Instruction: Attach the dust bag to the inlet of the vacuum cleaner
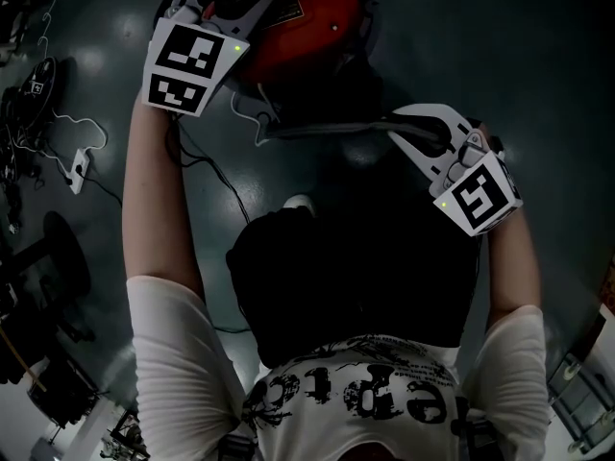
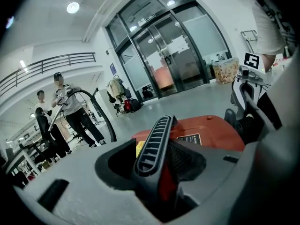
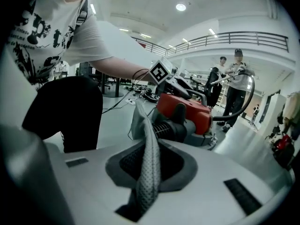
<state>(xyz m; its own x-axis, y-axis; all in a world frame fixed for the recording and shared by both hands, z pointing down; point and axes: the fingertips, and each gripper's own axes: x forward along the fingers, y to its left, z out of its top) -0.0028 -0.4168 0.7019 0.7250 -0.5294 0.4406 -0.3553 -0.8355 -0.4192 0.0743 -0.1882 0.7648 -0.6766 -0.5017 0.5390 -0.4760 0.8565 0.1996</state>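
Dust bag [image 3: 149,163] drapes before vacuum cleaner [image 3: 187,111]; white cable [image 1: 79,168] aside.

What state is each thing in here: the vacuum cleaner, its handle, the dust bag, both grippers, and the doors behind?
Vacuum cleaner: red, standing on the floor.
Ribbed handle: between the left jaws, apparently gripped.
Left gripper: closed on the ribbed handle.
Dust bag: grey fabric edge pinched, stretched toward the vacuum cleaner; whether it is attached cannot be told.
Right gripper: closed on the dust bag.
Glass doors: shut.
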